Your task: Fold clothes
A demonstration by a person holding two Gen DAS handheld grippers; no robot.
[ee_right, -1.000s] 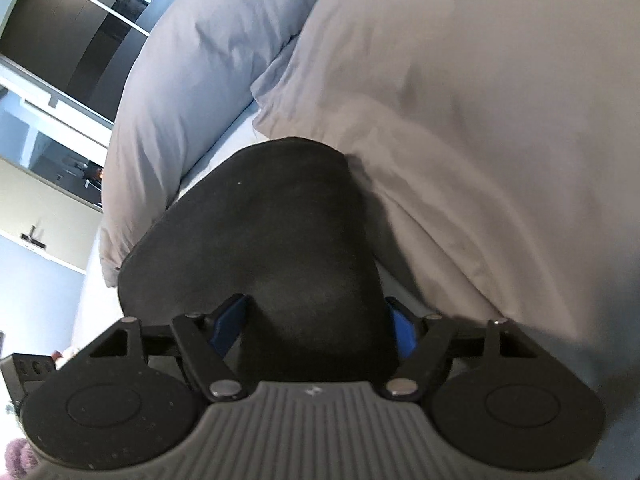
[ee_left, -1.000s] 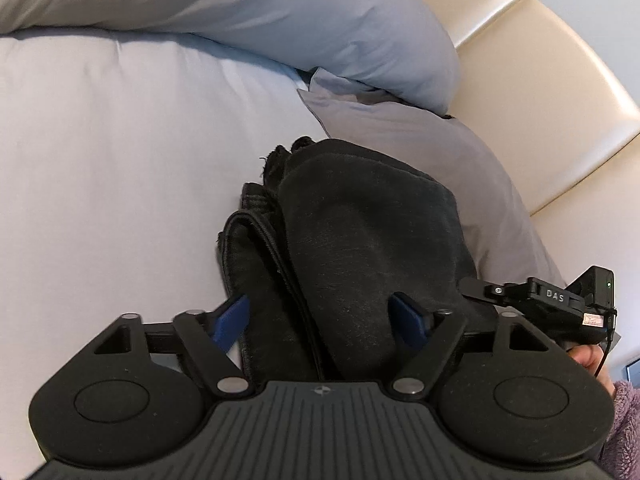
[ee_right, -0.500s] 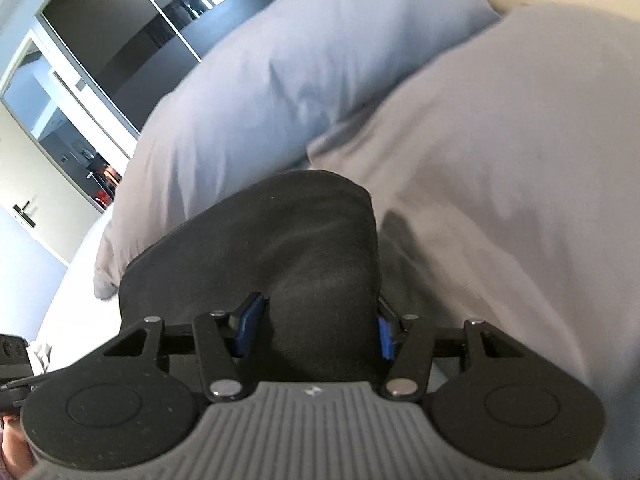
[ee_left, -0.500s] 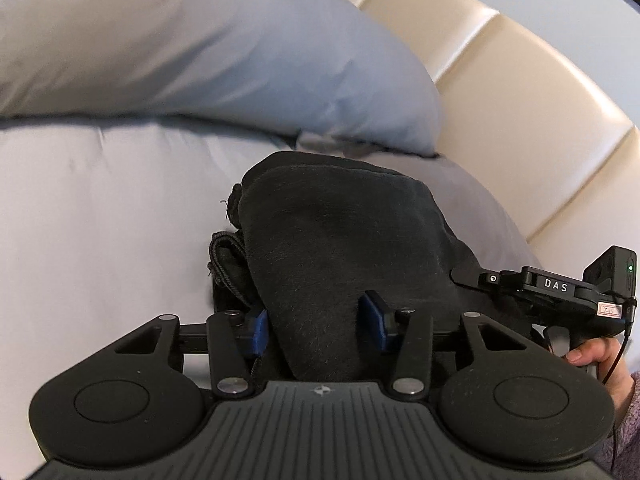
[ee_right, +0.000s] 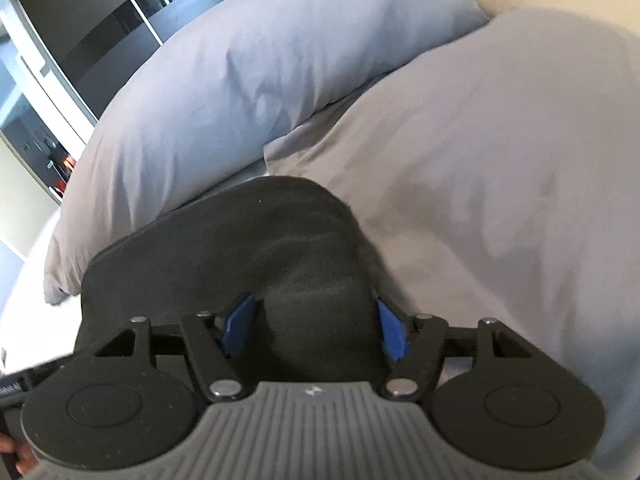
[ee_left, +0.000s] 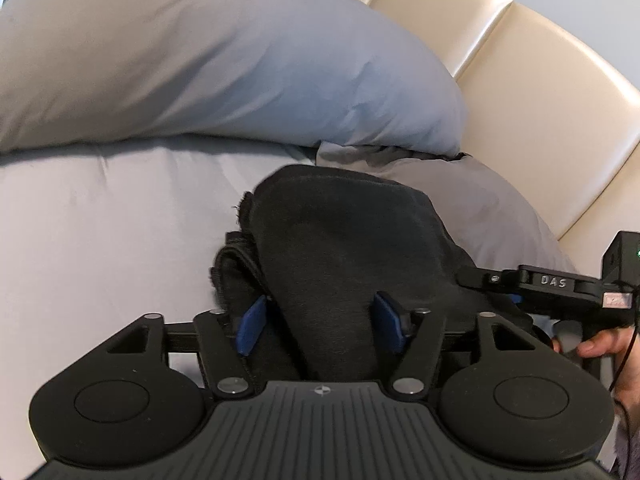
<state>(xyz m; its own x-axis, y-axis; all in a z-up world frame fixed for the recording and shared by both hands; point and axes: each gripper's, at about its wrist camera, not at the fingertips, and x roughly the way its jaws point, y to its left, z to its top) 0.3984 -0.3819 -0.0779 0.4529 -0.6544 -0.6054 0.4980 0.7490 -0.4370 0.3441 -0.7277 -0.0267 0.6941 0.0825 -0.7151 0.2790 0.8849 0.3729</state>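
A folded black garment (ee_left: pixel 340 248) lies on the light grey bed sheet (ee_left: pixel 100 220), up against the pillows. My left gripper (ee_left: pixel 320 320) has its blue pads on either side of the garment's near edge and is shut on it. My right gripper (ee_right: pixel 312 324) is shut on the same black garment (ee_right: pixel 240 248) from its other end. The right gripper's body also shows at the right edge of the left wrist view (ee_left: pixel 560 284), held by a hand.
Two grey pillows (ee_left: pixel 200 60) (ee_left: pixel 480 204) lie behind the garment against a cream padded headboard (ee_left: pixel 540 92). In the right wrist view the pillows (ee_right: pixel 260 72) (ee_right: pixel 500 160) fill the background, with a dark mirrored wardrobe (ee_right: pixel 100 32) at far left.
Both grippers have closed from wide open onto the folded black garment and lifted it, tilting toward the pillows and headboard.
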